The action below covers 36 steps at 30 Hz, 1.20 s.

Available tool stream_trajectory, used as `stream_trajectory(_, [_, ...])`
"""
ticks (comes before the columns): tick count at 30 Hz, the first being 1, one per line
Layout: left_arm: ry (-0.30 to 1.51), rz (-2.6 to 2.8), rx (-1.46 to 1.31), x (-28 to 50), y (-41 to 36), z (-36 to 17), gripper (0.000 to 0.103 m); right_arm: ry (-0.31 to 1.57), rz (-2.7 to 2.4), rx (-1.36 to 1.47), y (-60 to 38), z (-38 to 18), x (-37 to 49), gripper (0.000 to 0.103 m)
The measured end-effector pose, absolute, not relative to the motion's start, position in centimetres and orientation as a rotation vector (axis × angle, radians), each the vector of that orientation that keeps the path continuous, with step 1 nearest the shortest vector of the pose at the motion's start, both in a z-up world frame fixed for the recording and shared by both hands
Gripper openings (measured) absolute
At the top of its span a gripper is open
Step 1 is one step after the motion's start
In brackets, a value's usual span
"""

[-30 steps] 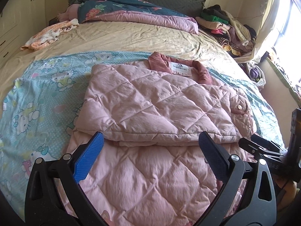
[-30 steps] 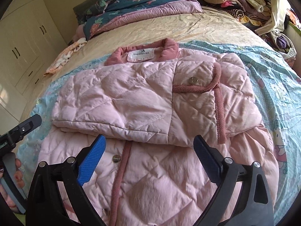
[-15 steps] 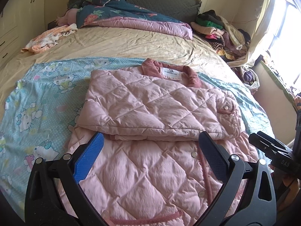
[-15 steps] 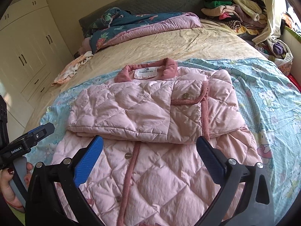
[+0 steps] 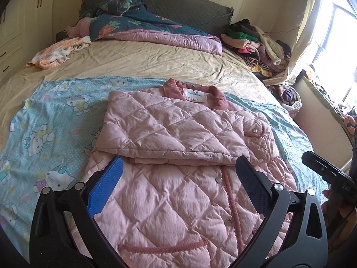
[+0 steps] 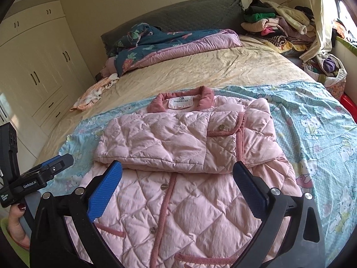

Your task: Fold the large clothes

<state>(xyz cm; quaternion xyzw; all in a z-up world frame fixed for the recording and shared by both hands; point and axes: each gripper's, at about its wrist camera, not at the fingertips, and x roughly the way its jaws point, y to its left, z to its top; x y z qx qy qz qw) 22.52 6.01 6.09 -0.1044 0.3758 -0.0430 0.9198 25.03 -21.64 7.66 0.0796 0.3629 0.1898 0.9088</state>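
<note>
A pink quilted jacket (image 5: 174, 134) lies on the bed, collar at the far end, both sleeves folded across its chest; it also shows in the right wrist view (image 6: 178, 143). My left gripper (image 5: 178, 174) is open and empty, held above the jacket's lower half. My right gripper (image 6: 177, 176) is open and empty, above the same lower half. Each gripper appears at the edge of the other's view: the right one in the left wrist view (image 5: 328, 174) and the left one in the right wrist view (image 6: 40, 176).
The jacket rests on a light blue cartoon-print sheet (image 5: 49, 122) over a beige bed (image 5: 138, 60). A dark floral quilt (image 5: 133, 26) lies at the headboard. A clothes pile (image 5: 256, 42) sits far right. An orange cloth (image 5: 58, 51) lies far left. Wardrobes (image 6: 33, 67) stand on the left.
Both grippers have drawn back and up from the jacket, so more of its lower half and hem trim shows. The jaws stay open. The jacket has not moved.
</note>
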Motion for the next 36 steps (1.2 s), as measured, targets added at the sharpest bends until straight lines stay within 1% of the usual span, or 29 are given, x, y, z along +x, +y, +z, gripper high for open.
stream_trajectory(23, [0.706, -0.112, -0.203, 18.0, 5.2, 8.3, 0.095, 0.614, 0.404, 0.162, -23.5, 11.9, 18.8, 0.099])
stream_trajectory(36, [0.698, -0.107, -0.197, 15.5, 5.5, 7.6, 0.095, 0.609, 0.402, 0.150, -24.3, 11.4, 16.4, 0.099])
